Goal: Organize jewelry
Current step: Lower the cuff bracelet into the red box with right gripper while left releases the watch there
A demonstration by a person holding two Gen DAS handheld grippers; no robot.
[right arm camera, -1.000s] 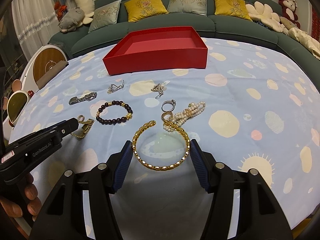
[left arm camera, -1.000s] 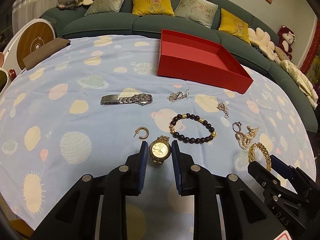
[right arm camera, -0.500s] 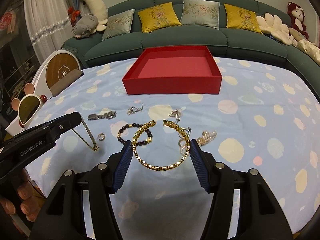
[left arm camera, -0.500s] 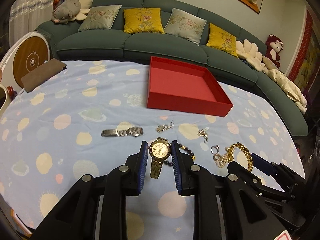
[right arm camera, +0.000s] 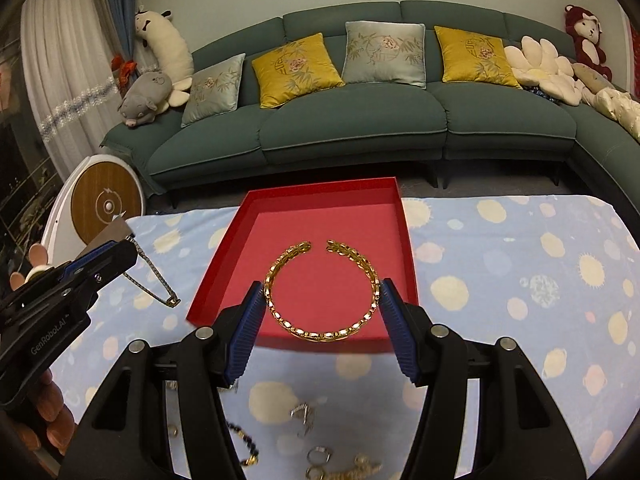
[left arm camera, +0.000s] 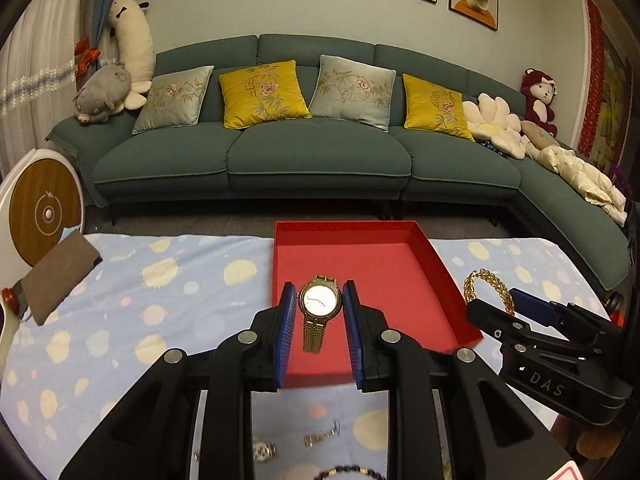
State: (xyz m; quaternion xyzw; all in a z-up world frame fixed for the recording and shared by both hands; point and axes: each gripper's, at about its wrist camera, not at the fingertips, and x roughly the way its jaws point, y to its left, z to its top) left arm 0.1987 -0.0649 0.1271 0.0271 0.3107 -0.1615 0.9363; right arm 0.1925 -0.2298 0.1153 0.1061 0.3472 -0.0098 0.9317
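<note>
Gold round-faced wristwatch (left arm camera: 319, 301) clamped in left gripper (left arm camera: 319, 312), gold open chain-link bangle (right arm camera: 322, 290) clamped in right gripper (right arm camera: 322, 298), both above shallow red cardboard tray (right arm camera: 409, 248)

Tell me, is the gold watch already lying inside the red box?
No, the gold watch hangs clamped in the left hand-held gripper above the red box.

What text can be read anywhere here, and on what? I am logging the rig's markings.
"DAS": on the body of the right gripper, seen from the left wrist.
"GenRobot.AI": on the body of the left gripper, seen from the right wrist.
Gold watch dial: markings too small to read.
</note>
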